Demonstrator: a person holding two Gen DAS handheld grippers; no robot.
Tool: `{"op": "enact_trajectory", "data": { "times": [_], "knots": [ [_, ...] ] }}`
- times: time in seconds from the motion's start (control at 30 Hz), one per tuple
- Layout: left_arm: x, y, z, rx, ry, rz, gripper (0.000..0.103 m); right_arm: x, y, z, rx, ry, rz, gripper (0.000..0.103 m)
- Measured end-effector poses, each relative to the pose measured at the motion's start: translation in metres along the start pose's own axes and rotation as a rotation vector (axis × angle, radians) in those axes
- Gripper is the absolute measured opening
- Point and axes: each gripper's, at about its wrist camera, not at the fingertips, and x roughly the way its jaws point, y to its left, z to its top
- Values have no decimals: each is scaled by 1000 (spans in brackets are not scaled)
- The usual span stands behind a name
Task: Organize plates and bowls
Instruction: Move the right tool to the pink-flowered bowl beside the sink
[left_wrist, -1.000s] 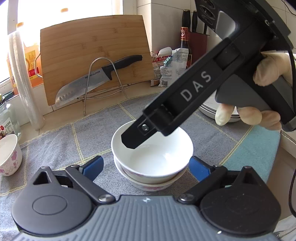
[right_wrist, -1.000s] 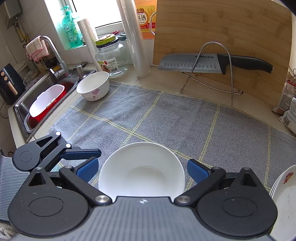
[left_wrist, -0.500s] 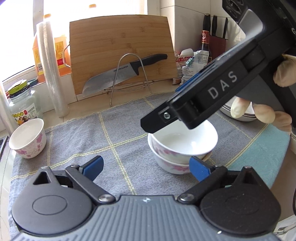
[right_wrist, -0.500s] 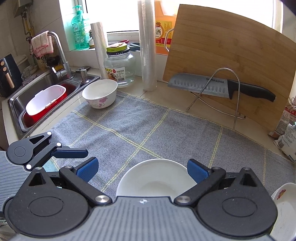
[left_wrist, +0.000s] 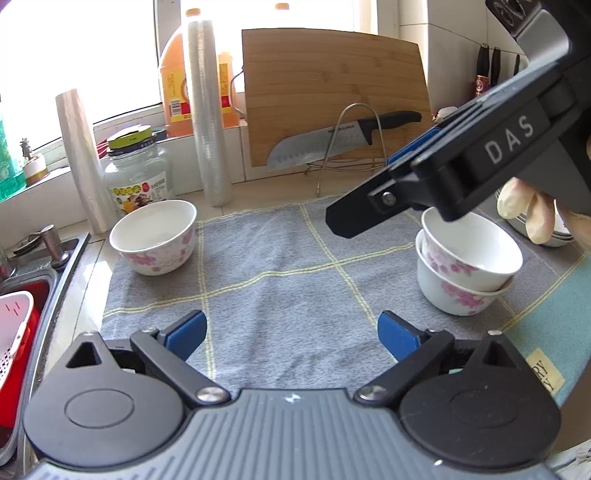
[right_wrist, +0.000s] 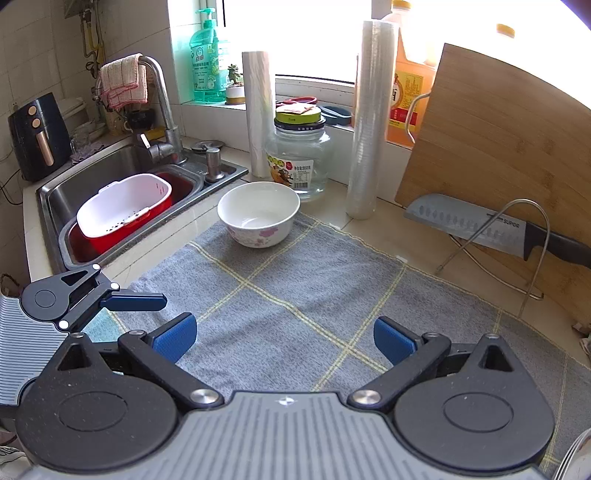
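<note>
Both tools (left_wrist: 291, 332) back off stacked bowls (left_wrist: 465, 266)

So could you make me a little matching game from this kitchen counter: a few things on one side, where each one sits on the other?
Things:
1. lone bowl
2. stacked bowls
3. knife
4. white strainer basket

Places:
A. in the sink
B. on a wire stand before the cutting board
C. at the grey mat's corner nearest the glass jar
D. under the right tool

Pairs: 1-C, 2-D, 3-B, 4-A
</note>
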Motion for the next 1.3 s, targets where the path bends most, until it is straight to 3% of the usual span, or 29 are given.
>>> {"op": "enact_trajectory", "data": {
  "times": [0.5,0.87,1.07,1.3],
  "knots": [
    [29,71,11,-7,-58,157,99,47,30,51,-94,-4,28,103],
    [57,94,19,-22,-73,163,99,78,23,90,-92,-15,20,103],
    [64,98,21,-29,-77,159,99,90,5,104,29,-6,67,103],
    [73,106,22,-47,-73,160,99,116,-8,109,63,25,72,103]
  ]
}}
